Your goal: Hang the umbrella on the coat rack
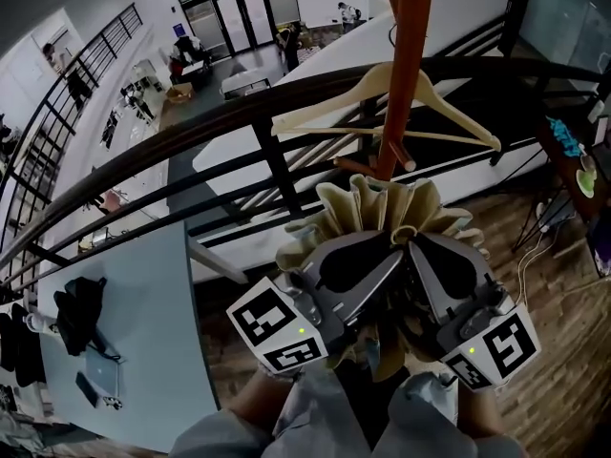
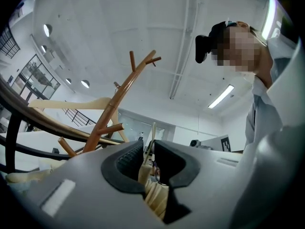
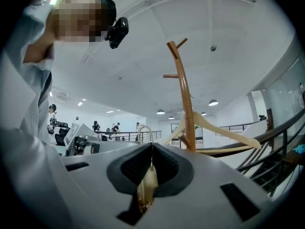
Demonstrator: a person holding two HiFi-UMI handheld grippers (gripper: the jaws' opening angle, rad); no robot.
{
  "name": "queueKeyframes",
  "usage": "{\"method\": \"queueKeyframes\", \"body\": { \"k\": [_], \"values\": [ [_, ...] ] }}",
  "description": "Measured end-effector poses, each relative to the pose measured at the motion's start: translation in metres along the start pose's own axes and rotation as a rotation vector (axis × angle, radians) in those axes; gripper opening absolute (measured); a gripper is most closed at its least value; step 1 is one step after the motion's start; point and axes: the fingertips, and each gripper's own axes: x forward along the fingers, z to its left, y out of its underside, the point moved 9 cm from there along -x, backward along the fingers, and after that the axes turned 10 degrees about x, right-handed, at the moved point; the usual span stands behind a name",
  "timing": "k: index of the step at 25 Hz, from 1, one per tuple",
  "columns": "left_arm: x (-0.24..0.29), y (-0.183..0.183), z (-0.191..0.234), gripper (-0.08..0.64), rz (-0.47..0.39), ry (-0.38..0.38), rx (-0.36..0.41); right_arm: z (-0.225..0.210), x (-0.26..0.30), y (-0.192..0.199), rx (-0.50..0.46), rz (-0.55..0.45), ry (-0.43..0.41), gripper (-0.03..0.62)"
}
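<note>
I see the left gripper (image 1: 368, 260) and right gripper (image 1: 441, 260) side by side, both pointing up at the coat rack (image 1: 409, 55). The beige umbrella (image 1: 377, 203) bunches in folds above their tips, right at the foot of the rack's pole and just under its lowest pegs; I cannot tell whether it touches them. The left gripper's jaws are pinched on umbrella fabric, and the right gripper's jaws are pressed together on a thin fold of it. A wooden hanger (image 1: 449, 113) hangs on the rack above. A dark railing (image 1: 191, 132) runs behind.

Left gripper (image 2: 148, 146), right gripper (image 3: 151, 148), jaws clamped
</note>
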Motion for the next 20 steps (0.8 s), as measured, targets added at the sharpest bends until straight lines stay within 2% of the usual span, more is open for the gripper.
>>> {"method": "queueKeyframes", "body": {
  "k": [3,7,9,15,20],
  "values": [
    [0.007,-0.002,0.01,0.052,-0.003,-0.011,0.007,-0.007,0.008,-0.003,-0.006,0.007,0.011,0.004],
    [0.01,-0.003,0.024,0.049,-0.019,-0.062,-0.004,-0.014,0.017,-0.004,-0.015,0.021,0.018,0.003],
    [0.012,-0.005,0.03,0.025,-0.023,-0.081,-0.001,-0.018,0.022,-0.004,-0.01,0.018,0.02,0.005],
    [0.025,-0.011,0.035,0.011,0.003,-0.111,0.049,-0.035,0.031,-0.009,0.025,0.007,0.007,0.005],
    [0.034,-0.013,0.042,0.011,0.009,-0.136,0.061,-0.049,0.038,-0.014,0.038,0.003,-0.008,0.005]
  ]
}}
